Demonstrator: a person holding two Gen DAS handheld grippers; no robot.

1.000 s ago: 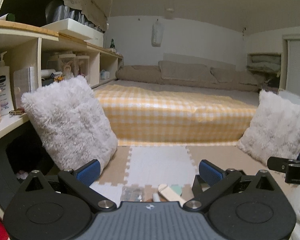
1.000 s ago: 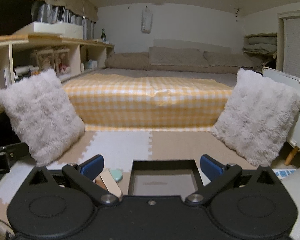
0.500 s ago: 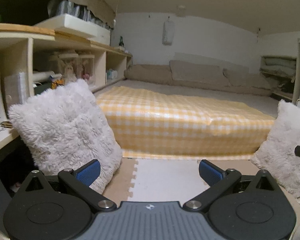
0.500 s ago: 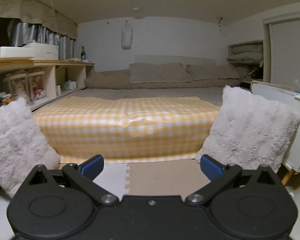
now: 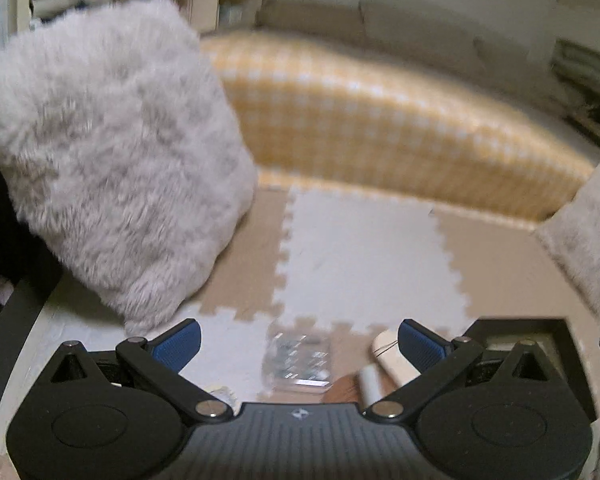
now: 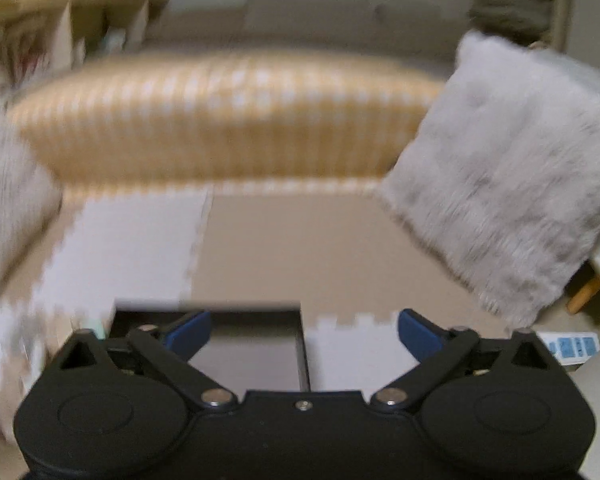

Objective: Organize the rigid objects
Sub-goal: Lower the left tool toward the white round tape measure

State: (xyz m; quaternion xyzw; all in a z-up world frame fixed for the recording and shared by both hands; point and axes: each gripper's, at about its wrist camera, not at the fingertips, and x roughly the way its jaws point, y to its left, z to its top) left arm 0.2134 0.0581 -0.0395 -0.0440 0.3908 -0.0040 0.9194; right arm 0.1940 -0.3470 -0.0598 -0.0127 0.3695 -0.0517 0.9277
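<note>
My left gripper (image 5: 299, 342) is open and empty above the foam floor mat. Between its fingers lie a clear plastic case (image 5: 298, 360), a cream oblong piece (image 5: 392, 356), a small white tube (image 5: 369, 386) and a brown item (image 5: 342, 388). A black shallow box (image 5: 540, 330) sits at the right. My right gripper (image 6: 305, 334) is open and empty. The black box (image 6: 208, 312) lies under its left finger in the right wrist view, with a grey floor inside. Both views are blurred.
A fluffy grey pillow (image 5: 112, 160) leans at the left, another (image 6: 512, 176) at the right. A yellow checked mattress (image 5: 380, 120) runs across the back. Wooden shelves (image 6: 60, 28) stand at the left. A white and blue packet (image 6: 570, 346) lies at the far right.
Both grippers have tilted down toward the floor. The box and the small items, out of view half a second ago, are back in view. Both stay open.
</note>
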